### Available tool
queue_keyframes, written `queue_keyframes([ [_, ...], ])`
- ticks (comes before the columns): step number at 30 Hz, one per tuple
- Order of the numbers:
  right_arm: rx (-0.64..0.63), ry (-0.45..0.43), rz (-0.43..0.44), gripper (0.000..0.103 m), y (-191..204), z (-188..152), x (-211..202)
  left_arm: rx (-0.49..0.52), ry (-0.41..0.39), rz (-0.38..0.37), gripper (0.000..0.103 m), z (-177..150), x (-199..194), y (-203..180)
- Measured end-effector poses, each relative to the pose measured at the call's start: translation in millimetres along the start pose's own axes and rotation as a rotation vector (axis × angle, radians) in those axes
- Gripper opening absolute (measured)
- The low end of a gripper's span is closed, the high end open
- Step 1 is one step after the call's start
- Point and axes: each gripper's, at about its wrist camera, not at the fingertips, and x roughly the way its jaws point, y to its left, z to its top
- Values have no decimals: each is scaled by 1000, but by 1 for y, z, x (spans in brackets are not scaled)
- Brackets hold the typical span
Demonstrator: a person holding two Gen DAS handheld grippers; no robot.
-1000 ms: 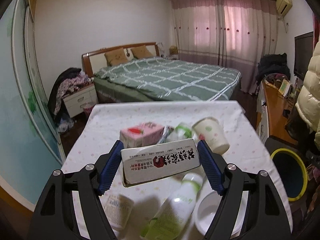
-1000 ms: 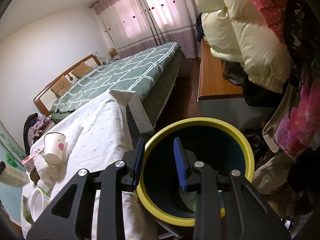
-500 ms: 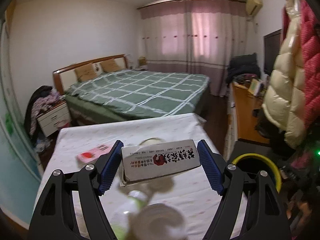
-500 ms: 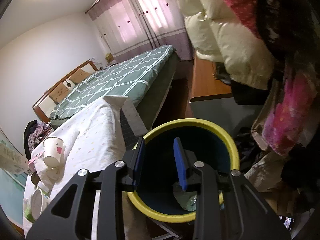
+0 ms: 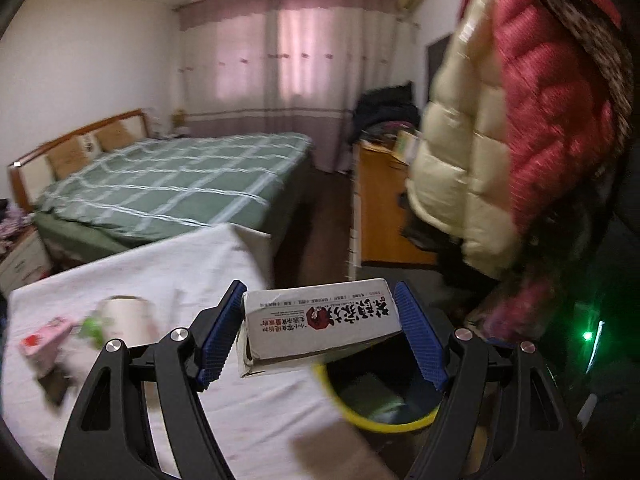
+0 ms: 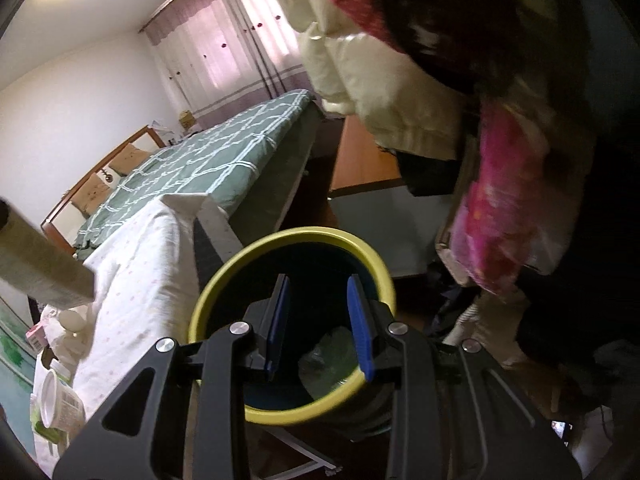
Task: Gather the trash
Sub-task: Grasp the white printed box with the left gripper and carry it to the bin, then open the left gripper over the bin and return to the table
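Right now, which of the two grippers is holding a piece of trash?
The left gripper: its blue pads clamp a white box with red print, near the yellow-rimmed bin. The right gripper has nothing between its pads, only the bin below.

In a bedroom: 2 grippers, the left gripper [image 5: 320,340] and the right gripper [image 6: 320,324]; 1 white carton [image 5: 320,326]; 1 yellow-rimmed bin [image 6: 224,280]; 1 counter [image 5: 132,264] draped in white cloth; 1 pink box [image 5: 42,336]; 1 paper cup [image 5: 128,320]; 1 bed [image 5: 168,184] under a green checked cover; 2 pillows [image 5: 114,138].
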Motion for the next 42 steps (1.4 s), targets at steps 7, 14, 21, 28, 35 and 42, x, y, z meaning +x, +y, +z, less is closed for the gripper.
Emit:
queue_keyframes([
  [7,30,23,-24,29,-22,-12,-1,48,62,-82,76,-15,61,-50],
  [14,55,47,-44,29,-34,-20,0,52,127,-107,85,-33,102,-69],
  [21,55,63,-34,29,-34,-23,3,5,90,-116,91,-22,67,-48],
  [28,2,109,24,29,-3,-36,14,-37,18,-49,95,-20,1,-1],
  [35,-89,135,102,33,48,-47,17,-111,-60,168,97,-37,-73,86],
  [42,-212,159,179,33,124,-59,18,-265,-87,364,98,-70,-133,189],
])
